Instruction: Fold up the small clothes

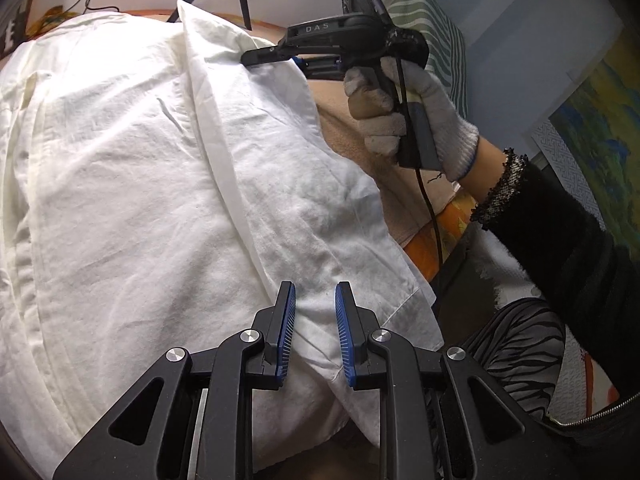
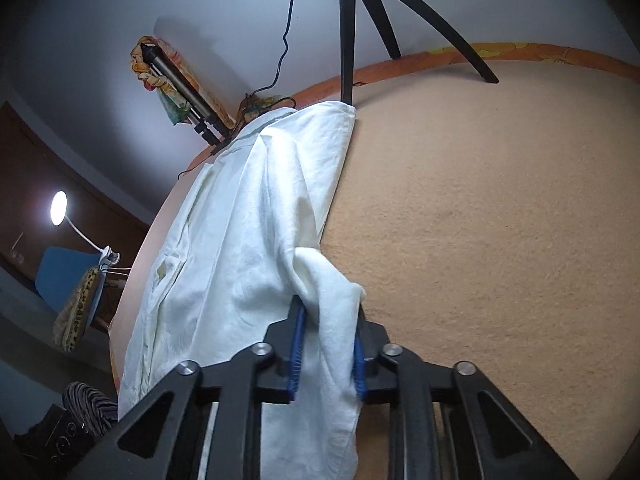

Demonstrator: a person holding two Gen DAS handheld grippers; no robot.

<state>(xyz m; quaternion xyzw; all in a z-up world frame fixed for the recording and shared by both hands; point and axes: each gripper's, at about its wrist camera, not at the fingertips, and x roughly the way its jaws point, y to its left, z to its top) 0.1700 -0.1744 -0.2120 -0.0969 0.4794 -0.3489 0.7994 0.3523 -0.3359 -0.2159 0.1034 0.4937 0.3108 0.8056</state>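
Both grippers clench the white garment (image 1: 168, 168) spread along the bed's (image 2: 480, 220) left edge, left gripper (image 1: 315, 328) at its hem, right gripper (image 2: 328, 354) mid-fold; next, lay the fold flat.

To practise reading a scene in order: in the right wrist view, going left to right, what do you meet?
Lit lamp → white garment pinched in the right gripper → black tripod → bare tan blanket.
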